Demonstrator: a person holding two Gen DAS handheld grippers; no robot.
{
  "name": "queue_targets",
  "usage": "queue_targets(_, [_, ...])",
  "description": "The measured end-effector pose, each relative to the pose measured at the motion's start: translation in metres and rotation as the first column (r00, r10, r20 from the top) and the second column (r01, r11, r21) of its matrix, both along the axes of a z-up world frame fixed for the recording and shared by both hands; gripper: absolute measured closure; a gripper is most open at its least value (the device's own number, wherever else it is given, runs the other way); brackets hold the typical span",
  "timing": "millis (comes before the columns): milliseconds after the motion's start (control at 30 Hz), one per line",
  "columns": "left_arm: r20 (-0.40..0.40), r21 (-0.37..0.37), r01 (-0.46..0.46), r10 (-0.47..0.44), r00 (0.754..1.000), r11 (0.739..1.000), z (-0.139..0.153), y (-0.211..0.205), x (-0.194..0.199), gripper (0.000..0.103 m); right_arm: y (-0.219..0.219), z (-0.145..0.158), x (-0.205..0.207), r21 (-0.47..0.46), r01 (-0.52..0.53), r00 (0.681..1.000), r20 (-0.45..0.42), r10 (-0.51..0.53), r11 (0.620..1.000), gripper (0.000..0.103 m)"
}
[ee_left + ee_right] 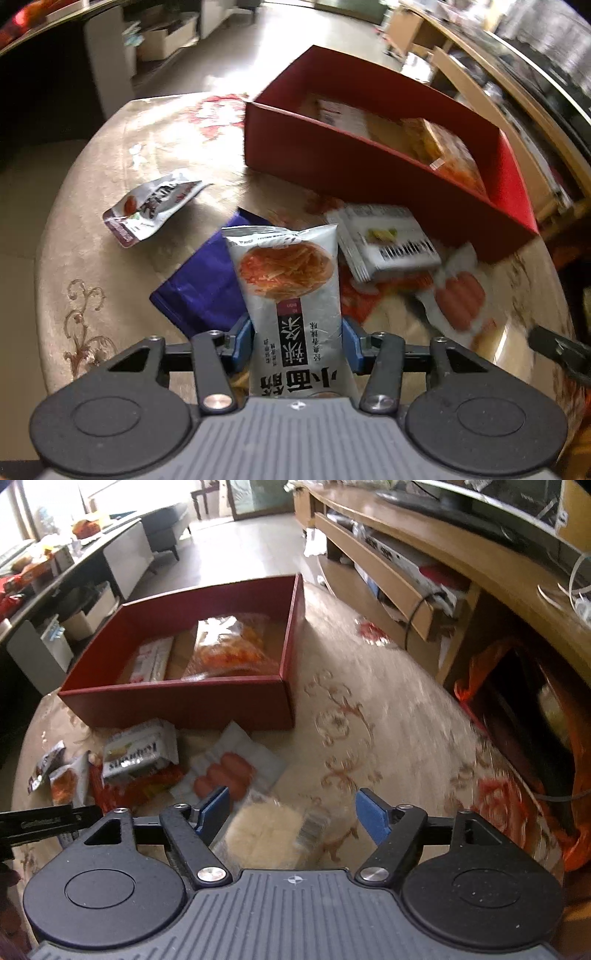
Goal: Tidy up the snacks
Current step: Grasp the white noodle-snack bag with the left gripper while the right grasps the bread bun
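My left gripper (297, 345) is shut on a silver packet (288, 280) printed with orange noodles, its blue pads pressing the packet's two sides. The packet stands above a purple pouch (199, 288). An open red box (351, 173) (177, 701) sits beyond, holding an orange snack bag (229, 650) and a white carton (151, 661). My right gripper (293, 812) is open, and below its spread pads lies a clear pack of pale crackers (269, 834). Loose on the table are a sausage packet (225, 771) (458, 299), a white barcoded pack (388, 240) and a small silver packet (155, 206).
The round table wears a beige floral cloth (369, 709), and its edge curves close on the left and right. A wooden TV stand (406, 572) runs along the right. An orange bag (480, 672) hangs by the table's right side.
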State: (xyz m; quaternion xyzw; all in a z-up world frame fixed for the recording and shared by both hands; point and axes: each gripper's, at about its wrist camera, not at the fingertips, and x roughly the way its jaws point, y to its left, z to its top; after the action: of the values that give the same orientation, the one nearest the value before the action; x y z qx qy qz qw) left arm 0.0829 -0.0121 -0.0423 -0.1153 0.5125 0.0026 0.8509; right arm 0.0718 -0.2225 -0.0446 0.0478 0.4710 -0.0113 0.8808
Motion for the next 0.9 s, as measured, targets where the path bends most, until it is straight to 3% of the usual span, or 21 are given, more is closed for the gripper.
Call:
queue_targets(233, [-0.033,-0.035,0.135,-0.136,0.990,0.990,-0.005,-0.003,-0.018,0.054,0.011,-0.015,-0.002,0.007,-0.014,0.998,-0.057,0.015,1.000,0.020])
queue_targets(333, [-0.040,-0.032,0.144,-0.146,0.989,0.989,-0.009,-0.005,-0.025,0.052,0.020,-0.023,0.003,-0.022,-0.033,0.996,-0.083,0.031,0.999,0.018])
queue_targets(400, [-0.039,-0.025,0.147,-0.148,0.988,0.989,-0.009,-0.008,-0.025,0.049,0.024,-0.030,0.007,-0.033,-0.037,0.994,-0.107,0.034,0.999,0.018])
queue_targets(467, [-0.050,-0.041,0.141,-0.143,0.988,0.989,-0.011,-0.009,-0.025,0.037,0.028,-0.037,0.009,-0.050,-0.041,0.991,-0.127,0.035,0.998,0.017])
queue_targets(567, [-0.058,-0.052,0.129,-0.132,0.990,0.990,-0.015,-0.011,-0.024,0.031,0.032,-0.048,0.011,-0.064,-0.054,0.985,-0.165,0.042,0.996,0.017])
queue_targets(633, [-0.052,-0.037,0.131,-0.133,0.990,0.991,-0.014,-0.015,-0.024,0.031,0.032,-0.052,0.010,-0.075,-0.055,0.984,-0.171,0.041,0.996,0.023])
queue_targets(733, [-0.039,-0.014,0.128,-0.128,0.991,0.992,-0.015,-0.018,-0.026,0.033,0.031,-0.049,0.008,-0.092,-0.053,0.986,-0.162,0.037,0.994,0.036])
queue_targets(800, [-0.034,0.012,0.147,-0.147,0.989,0.989,-0.014,-0.021,-0.027,0.046,0.031,-0.047,0.006,-0.087,-0.062,0.986,-0.163,0.047,0.994,0.037])
queue_targets(900, [-0.040,-0.003,0.192,-0.192,0.981,0.981,-0.012,-0.022,-0.035,0.051,0.036,-0.047,-0.005,-0.129,-0.107,0.982,-0.168,0.085,0.986,0.037])
